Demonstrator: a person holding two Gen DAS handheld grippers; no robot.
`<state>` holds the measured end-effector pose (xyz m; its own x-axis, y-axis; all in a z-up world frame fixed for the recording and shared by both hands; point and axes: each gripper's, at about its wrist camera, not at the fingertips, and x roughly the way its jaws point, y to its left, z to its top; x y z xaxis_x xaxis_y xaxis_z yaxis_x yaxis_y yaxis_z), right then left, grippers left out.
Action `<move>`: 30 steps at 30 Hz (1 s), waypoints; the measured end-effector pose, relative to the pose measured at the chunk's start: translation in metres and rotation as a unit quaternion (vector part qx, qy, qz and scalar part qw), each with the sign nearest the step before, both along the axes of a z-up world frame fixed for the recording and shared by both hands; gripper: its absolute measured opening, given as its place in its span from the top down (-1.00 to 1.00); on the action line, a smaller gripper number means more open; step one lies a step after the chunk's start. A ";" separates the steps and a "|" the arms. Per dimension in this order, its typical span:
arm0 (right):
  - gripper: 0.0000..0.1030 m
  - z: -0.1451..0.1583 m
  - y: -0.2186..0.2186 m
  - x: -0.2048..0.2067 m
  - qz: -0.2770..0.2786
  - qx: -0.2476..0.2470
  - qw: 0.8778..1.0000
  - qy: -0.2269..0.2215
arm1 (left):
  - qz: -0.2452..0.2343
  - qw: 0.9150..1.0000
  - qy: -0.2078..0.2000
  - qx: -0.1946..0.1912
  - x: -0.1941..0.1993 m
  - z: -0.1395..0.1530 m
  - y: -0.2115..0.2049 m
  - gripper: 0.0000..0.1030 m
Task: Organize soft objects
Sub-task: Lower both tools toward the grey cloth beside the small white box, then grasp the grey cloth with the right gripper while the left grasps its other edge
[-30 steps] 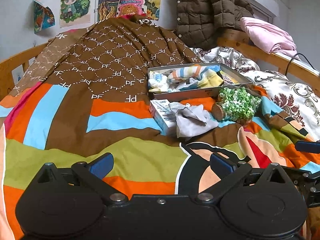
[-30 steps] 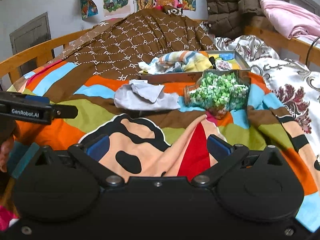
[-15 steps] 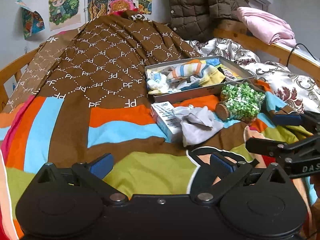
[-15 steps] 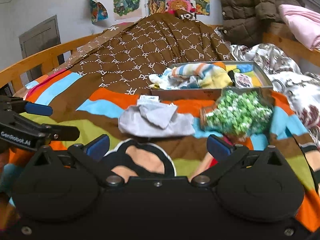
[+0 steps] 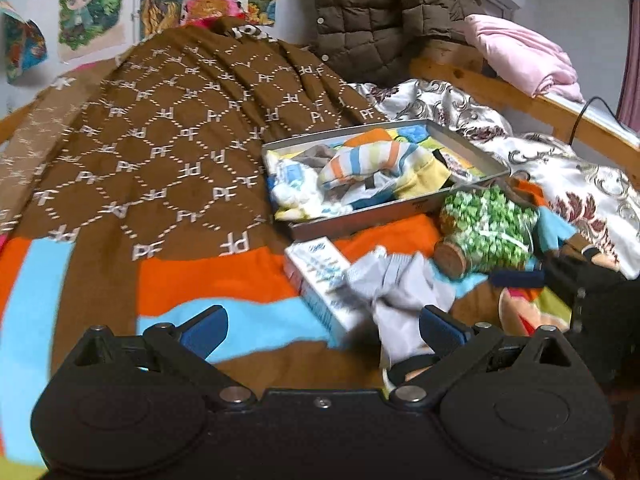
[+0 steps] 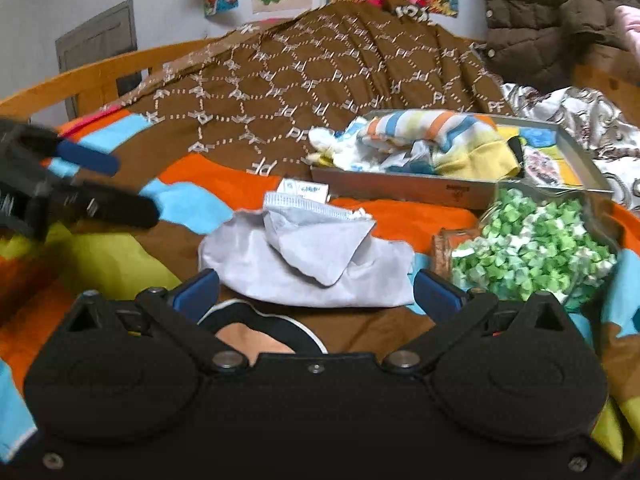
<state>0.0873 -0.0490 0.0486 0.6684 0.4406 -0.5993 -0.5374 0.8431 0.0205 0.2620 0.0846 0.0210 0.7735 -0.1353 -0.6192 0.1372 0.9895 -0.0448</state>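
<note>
Left wrist view: the left gripper [image 5: 322,326] is closing in on the bed clutter, jaws spread wide and empty — a second ago the box [image 5: 320,278] and grey cloth [image 5: 400,292] were lying well ahead, now the cloth is sitting just ahead of its right finger. Beyond that, the tray [image 5: 468,148] of folded socks and the jar [image 5: 486,232]. Right wrist view: the right gripper [image 6: 316,294] is advancing too, also gaping and holding nothing, with the cloth [image 6: 308,264] now lying just ahead between its fingers. That is probably putting the cloth within reach for a pick toward the tray.
</note>
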 end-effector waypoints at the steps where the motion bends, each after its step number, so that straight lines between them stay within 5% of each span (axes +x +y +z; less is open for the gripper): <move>1: -0.99 -0.002 0.000 0.002 0.001 -0.002 1.000 0.002 | -0.002 1.000 0.003 -0.007 0.008 -0.002 0.002 -0.97; 8: -0.99 -0.018 0.006 0.017 0.008 -0.009 1.000 0.016 | -0.035 0.999 0.033 -0.019 0.046 -0.021 0.008 -0.87; 13: -0.99 -0.028 0.017 0.023 0.028 -0.022 0.999 0.017 | -0.053 0.995 0.050 -0.064 0.069 -0.032 0.010 -0.72; 18: -0.97 -0.034 0.021 0.034 0.030 -0.042 0.998 0.020 | -0.072 0.990 0.069 -0.104 0.091 -0.039 0.002 -0.35; 25: -0.49 -0.037 0.024 0.049 0.043 -0.056 0.997 0.025 | -0.072 0.984 0.093 -0.138 0.102 -0.046 0.004 0.03; 30: -0.15 -0.039 0.021 0.051 0.039 -0.051 0.997 0.032 | -0.062 0.983 0.103 -0.139 0.105 -0.049 0.007 0.48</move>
